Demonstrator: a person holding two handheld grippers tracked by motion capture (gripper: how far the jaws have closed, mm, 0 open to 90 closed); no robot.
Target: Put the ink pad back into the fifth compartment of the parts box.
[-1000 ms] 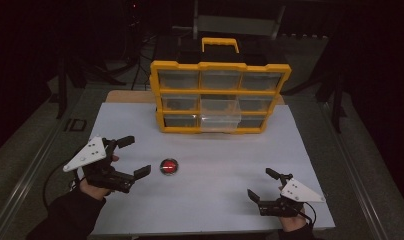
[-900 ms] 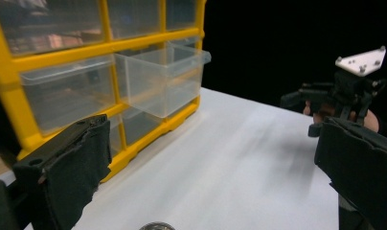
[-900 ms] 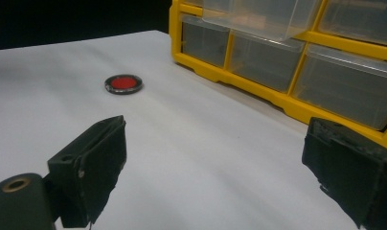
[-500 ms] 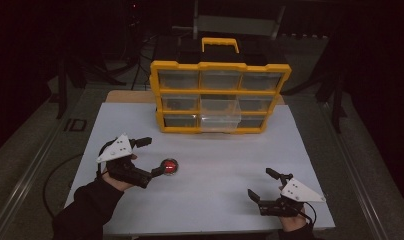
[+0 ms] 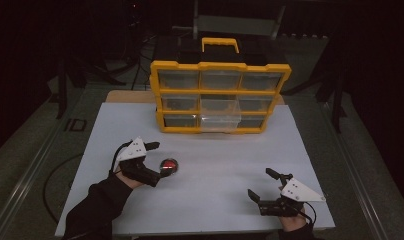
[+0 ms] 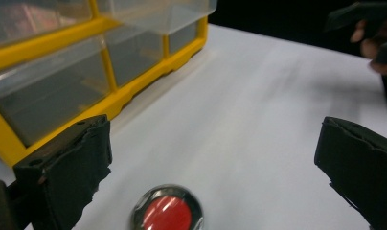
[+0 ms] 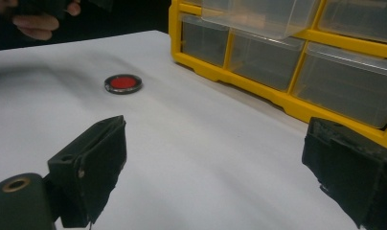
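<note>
A small round red disc with a dark metal rim (image 5: 168,165) lies flat on the white table (image 5: 215,160). My left gripper (image 5: 159,159) is open and sits just left of the disc, its jaws either side of it. In the left gripper view the disc (image 6: 166,212) lies low between the two wide-apart jaws, untouched. My right gripper (image 5: 263,185) rests open near the table's front right, holding nothing. From the right gripper view the disc (image 7: 123,83) lies far off to the left.
A yellow organiser (image 5: 220,95) with clear drawers and a yellow handle stands at the back of the table; one middle drawer (image 5: 220,111) is pulled out forward. The person's dark sleeve (image 5: 97,205) comes in at the bottom left.
My left gripper has moved right and forward across the table, from well left of the disc until its open jaws flank it. The right gripper has stayed put.
</note>
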